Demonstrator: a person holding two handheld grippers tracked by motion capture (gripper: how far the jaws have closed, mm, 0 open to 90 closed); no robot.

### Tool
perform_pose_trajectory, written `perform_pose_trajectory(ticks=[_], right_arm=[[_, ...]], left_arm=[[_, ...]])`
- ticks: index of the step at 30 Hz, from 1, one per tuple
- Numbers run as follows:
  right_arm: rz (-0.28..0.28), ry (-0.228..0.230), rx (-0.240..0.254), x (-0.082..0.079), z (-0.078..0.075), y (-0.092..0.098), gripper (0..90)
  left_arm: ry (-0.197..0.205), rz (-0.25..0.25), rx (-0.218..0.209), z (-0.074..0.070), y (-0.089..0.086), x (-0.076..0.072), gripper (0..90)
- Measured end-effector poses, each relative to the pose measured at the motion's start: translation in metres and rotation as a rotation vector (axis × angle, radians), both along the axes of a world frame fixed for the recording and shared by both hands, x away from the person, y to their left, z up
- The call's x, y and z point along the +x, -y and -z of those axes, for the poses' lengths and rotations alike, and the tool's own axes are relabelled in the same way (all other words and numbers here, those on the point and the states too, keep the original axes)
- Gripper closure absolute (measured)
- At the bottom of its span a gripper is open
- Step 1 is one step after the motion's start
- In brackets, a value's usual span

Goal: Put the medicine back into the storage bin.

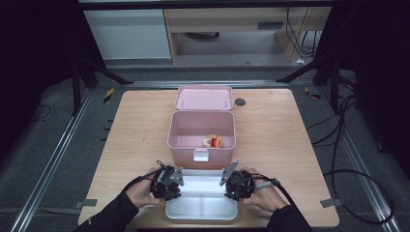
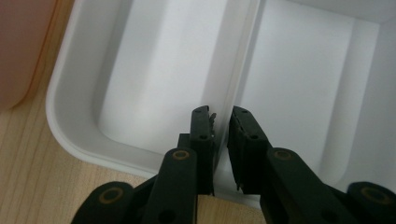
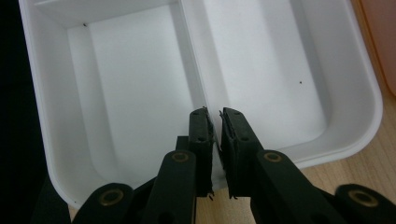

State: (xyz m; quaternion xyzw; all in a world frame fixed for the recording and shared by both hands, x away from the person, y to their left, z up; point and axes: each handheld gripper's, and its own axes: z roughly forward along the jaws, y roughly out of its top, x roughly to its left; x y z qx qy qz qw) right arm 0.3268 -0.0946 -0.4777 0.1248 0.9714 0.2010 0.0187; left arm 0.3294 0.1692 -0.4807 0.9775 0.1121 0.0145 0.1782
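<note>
gripping the white divided tray [image 1: 201, 207] at the near edge of the wooden table [image 1: 270, 145], the left gripper [image 1: 170, 185] and right gripper [image 1: 231, 186] are each closing narrowly on the tray's end walls. in the left gripper view the two black jaws are straddling the tray's wall where the inner divider [image 2: 240, 70] is meeting it, one jaw inside a compartment and one just across it, pads pressing the plastic. in the right gripper view the right gripper [image 3: 215, 116] is pinching the same sort of spot, its jaws nearly together on the wall beside the divider [image 3: 194, 60]. the tray is lying flat just in front of the open pink box [image 1: 201, 130], whose lid [image 1: 203, 97] is leaning back. a small red and yellow item [image 1: 212, 141] is lying inside the box.
</note>
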Motion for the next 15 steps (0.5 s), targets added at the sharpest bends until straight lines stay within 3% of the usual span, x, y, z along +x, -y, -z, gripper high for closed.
perform_pose_trajectory(ticks=[15], right_arm=[[-0.026, -0.028, -0.054, 0.0046, 0.0015, -0.0073, 84.2]], left_arm=[[-0.030, 0.044, 0.009, -0.0009, 0.0007, 0.0048, 84.7]])
